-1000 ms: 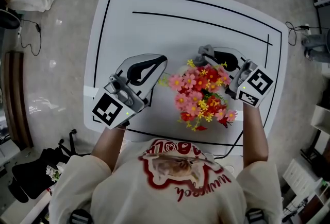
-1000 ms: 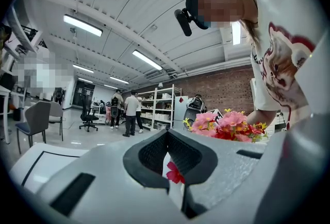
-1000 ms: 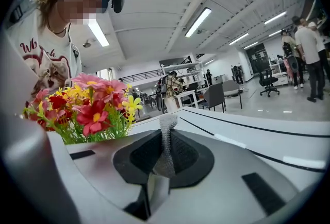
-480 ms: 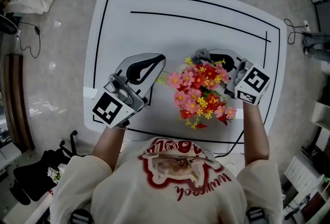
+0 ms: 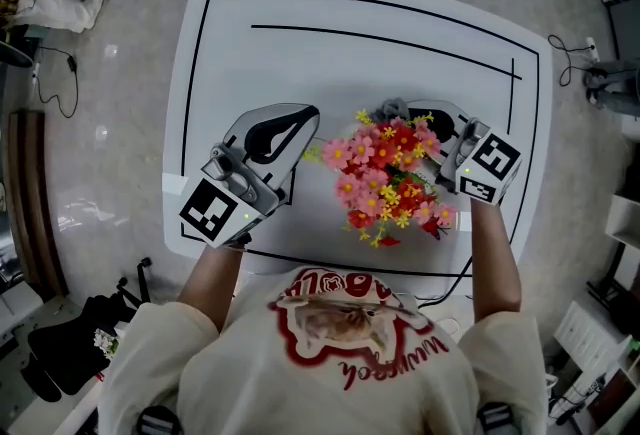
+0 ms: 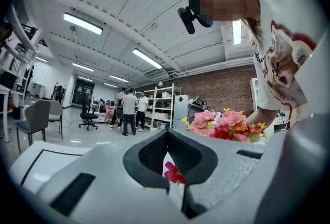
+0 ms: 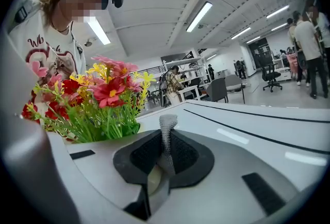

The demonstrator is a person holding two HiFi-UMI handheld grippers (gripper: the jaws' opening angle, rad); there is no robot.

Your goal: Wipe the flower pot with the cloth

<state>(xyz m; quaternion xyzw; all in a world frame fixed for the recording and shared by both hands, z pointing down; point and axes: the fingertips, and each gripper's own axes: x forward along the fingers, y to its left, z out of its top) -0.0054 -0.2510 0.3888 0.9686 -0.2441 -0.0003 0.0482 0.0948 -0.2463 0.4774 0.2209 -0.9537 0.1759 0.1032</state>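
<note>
**Q:** White table (image 5: pixel 350 13), black-lined. Which step is in hand?

**A:** Wiping, by my reading. Your right gripper (image 5: pixel 402 110) is clamped on the cloth (image 7: pixel 166 126), a limp grey open mesh. It sits beside the blooms (image 5: pixel 390 178), lower centre. The flower pot is hidden beneath them.

**Q:** And the left gripper (image 5: pixel 308 115)?

**A:** Tips together, nothing held, left of the blooms. Next, you'd need the mesh low against the pot's wall, under the green stems.

Flowers (image 5: pixel 390 178) are hiding the pot from above, and each gripper's body is blocking it in its own view. The cloth (image 7: pixel 166 124) is lying mostly buried between the jaws of the right gripper (image 7: pixel 166 140). A white sliver (image 6: pixel 167 158) inside the left gripper (image 6: pixel 165 138) is showing too little to identify.
</note>
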